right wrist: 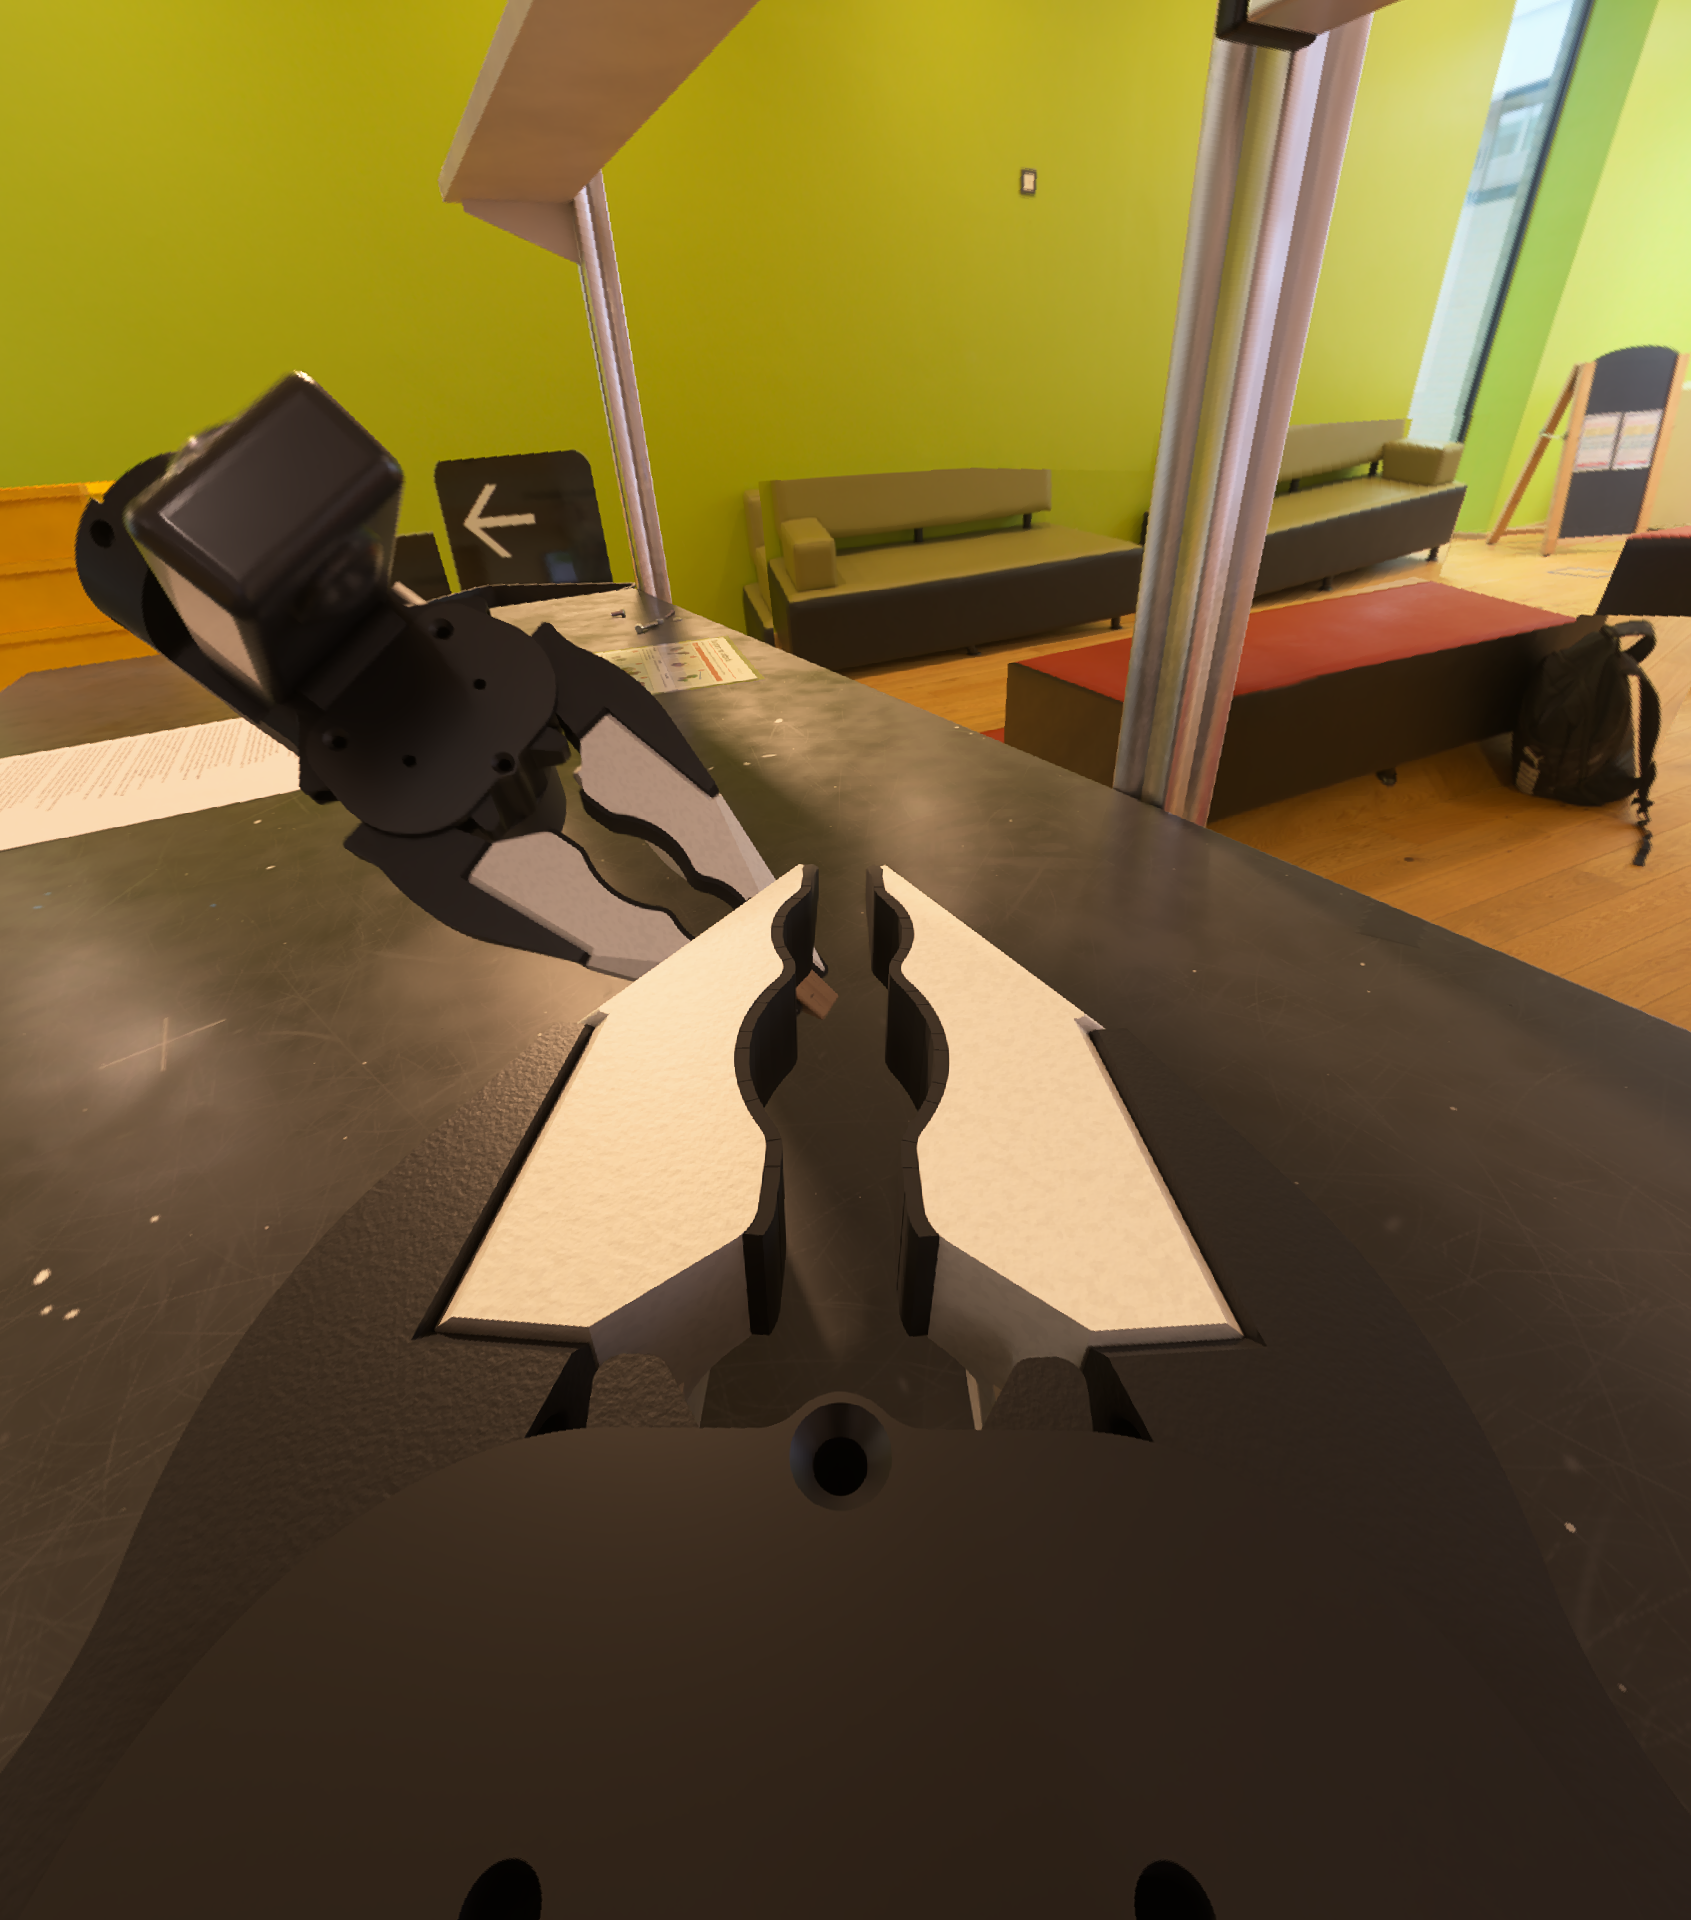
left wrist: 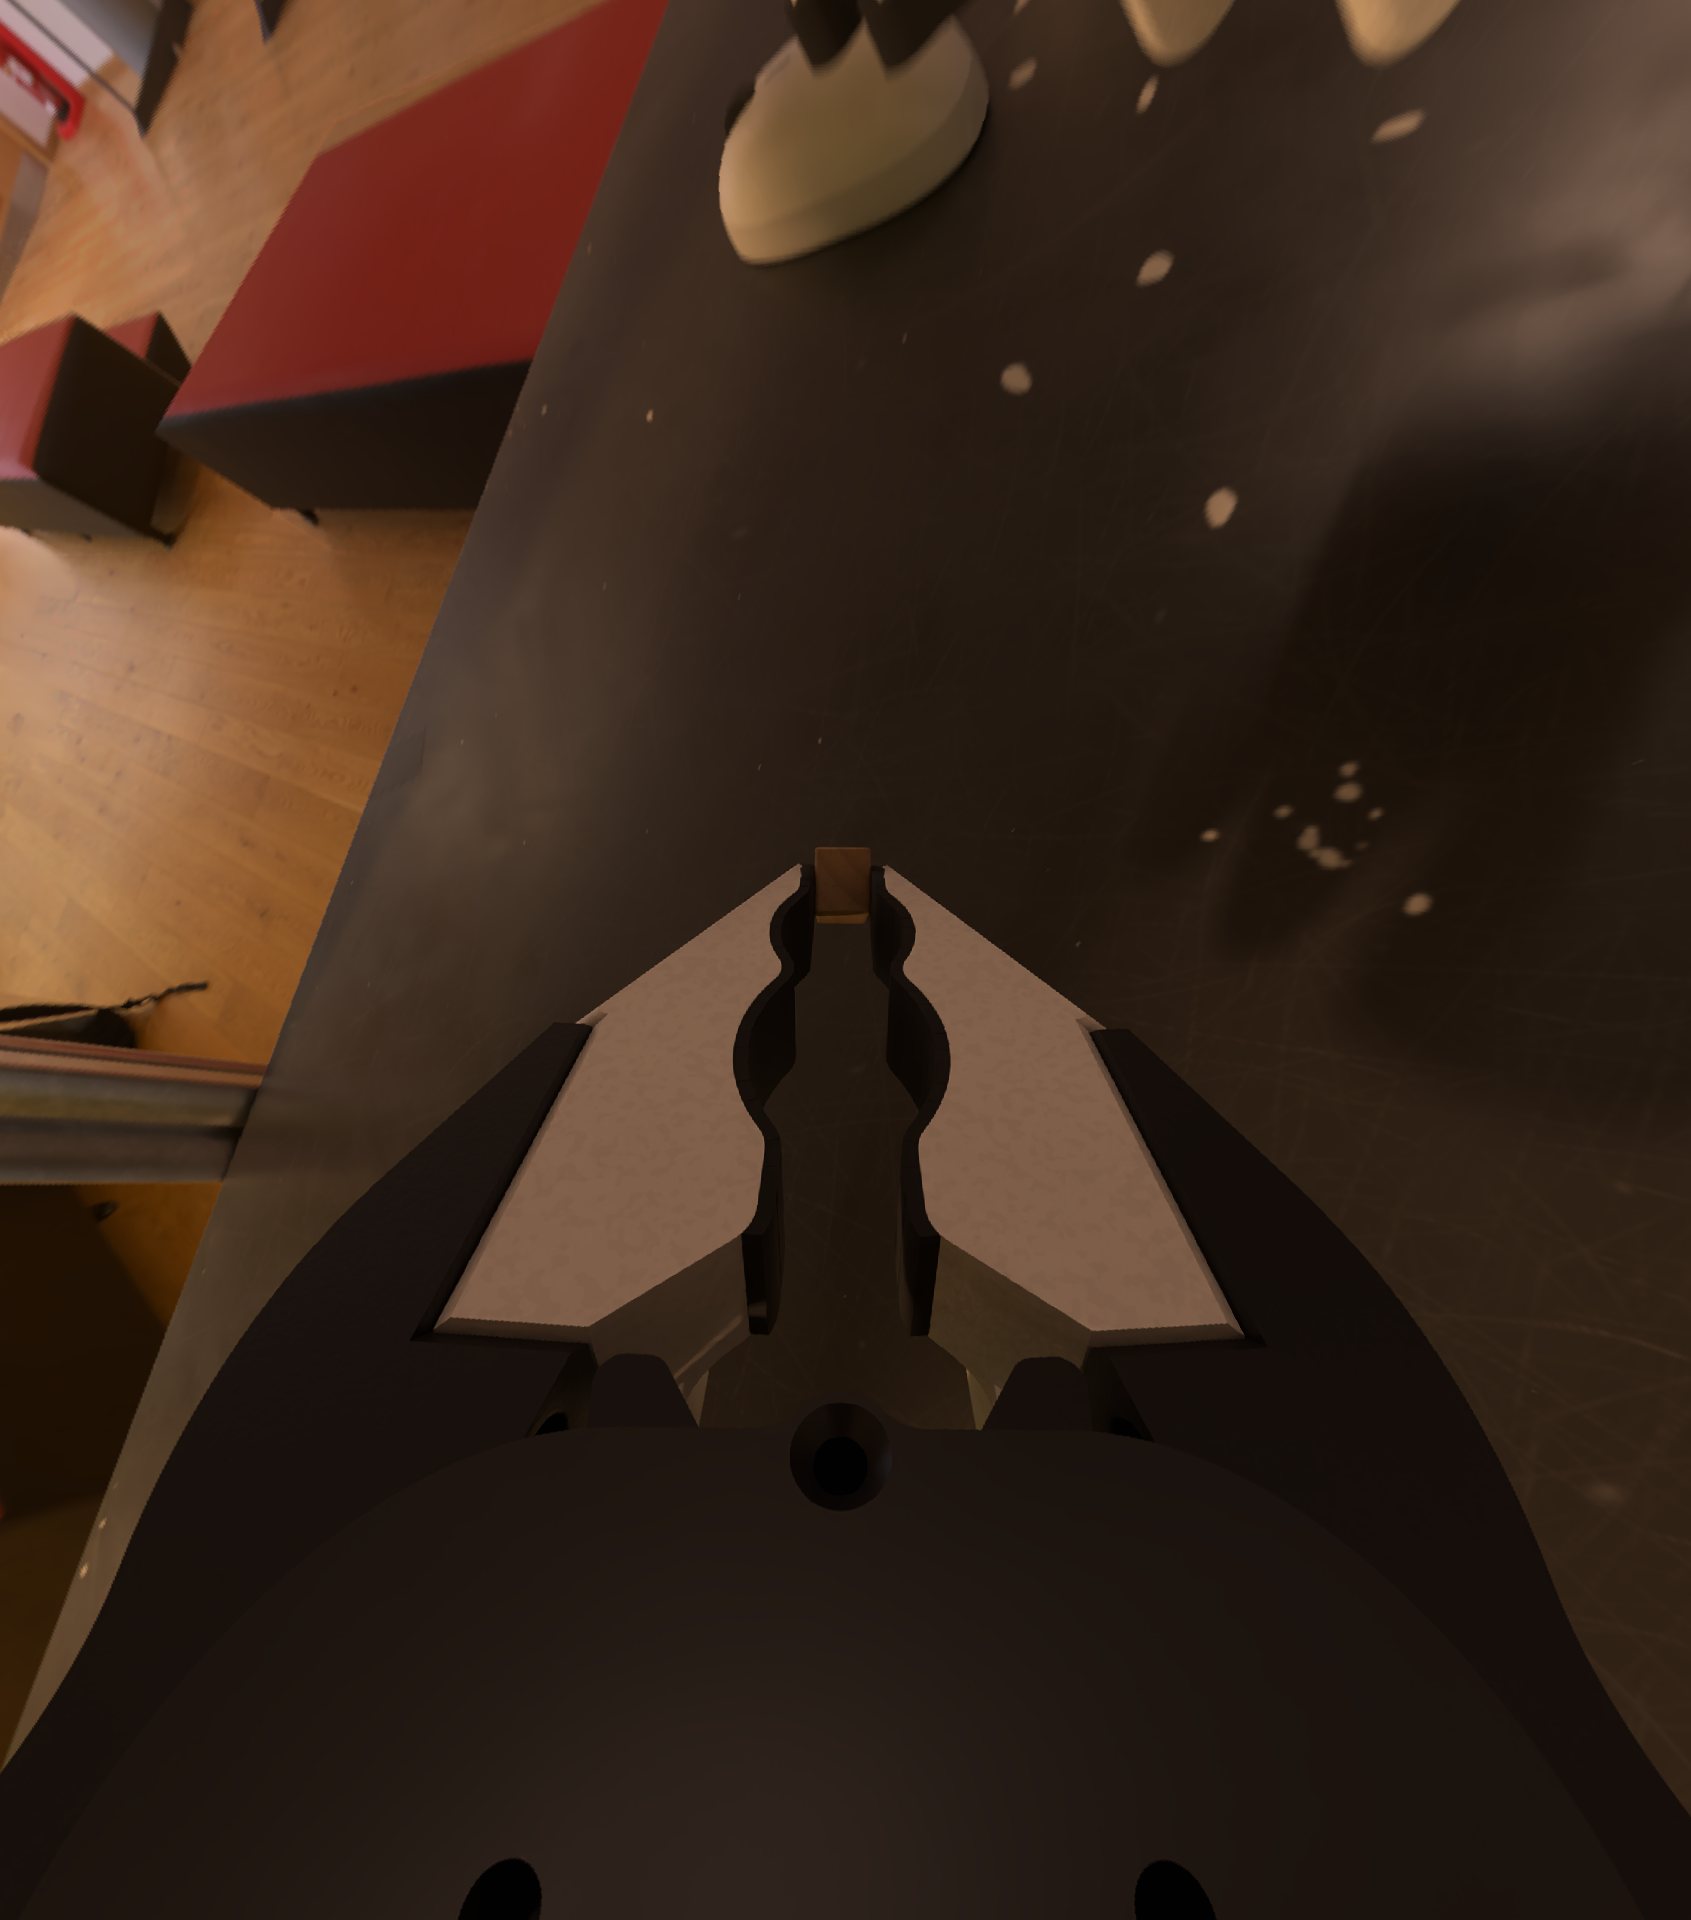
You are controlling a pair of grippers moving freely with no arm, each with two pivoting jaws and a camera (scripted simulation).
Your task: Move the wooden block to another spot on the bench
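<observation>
The small wooden block (left wrist: 843, 885) sits clamped between the fingertips of my left gripper (left wrist: 843, 883), which is shut on it close over the dark bench (left wrist: 1028, 623). In the right wrist view the left gripper (right wrist: 550, 831) reaches down at a slant from the upper left, and the block (right wrist: 817, 995) shows at its tips, just past my right gripper's left finger. My right gripper (right wrist: 841, 883) has a narrow gap between its fingertips and holds nothing. It points at the left gripper over the bench (right wrist: 197, 1039).
The bench's edge runs close on the left in the left wrist view, with wooden floor and red seats (left wrist: 405, 291) beyond. A pale rounded shape (left wrist: 851, 156) lies ahead. A sheet of paper (right wrist: 82, 784) lies at the far left; a metal post (right wrist: 1205, 468) stands at the bench's right edge.
</observation>
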